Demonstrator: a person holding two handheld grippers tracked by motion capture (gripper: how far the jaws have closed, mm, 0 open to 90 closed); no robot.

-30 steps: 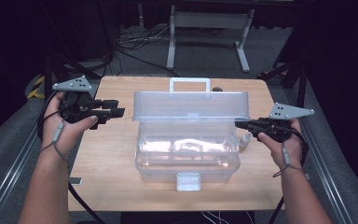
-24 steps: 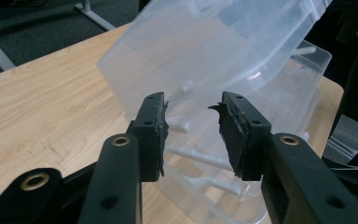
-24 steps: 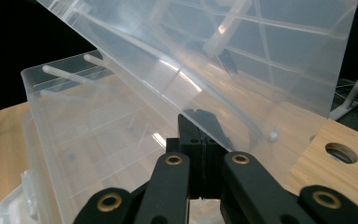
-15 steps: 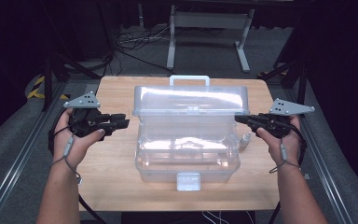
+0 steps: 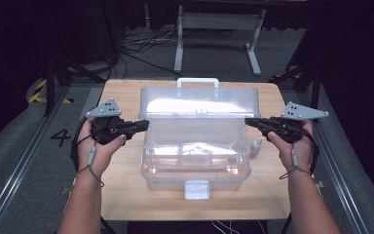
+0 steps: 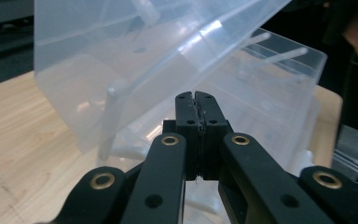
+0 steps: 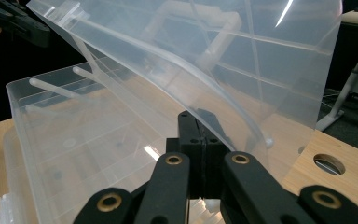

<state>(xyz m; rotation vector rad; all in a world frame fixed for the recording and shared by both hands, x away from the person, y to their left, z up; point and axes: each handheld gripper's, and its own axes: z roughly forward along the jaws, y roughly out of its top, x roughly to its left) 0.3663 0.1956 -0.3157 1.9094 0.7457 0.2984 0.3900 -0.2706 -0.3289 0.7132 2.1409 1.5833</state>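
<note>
Raised lid [image 5: 199,105] blocks rear; box [image 5: 195,156] top open.

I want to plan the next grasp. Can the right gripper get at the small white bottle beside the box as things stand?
Probably yes. The small white bottle lies on the table just below the right gripper, outside the clear box, with nothing over it. But the jaws are shut and must open first.

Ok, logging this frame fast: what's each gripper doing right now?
Left gripper: jaws shut, holding nothing, beside the clear plastic box's lid.
Right gripper: jaws shut, holding nothing, under the lid's edge.
</note>
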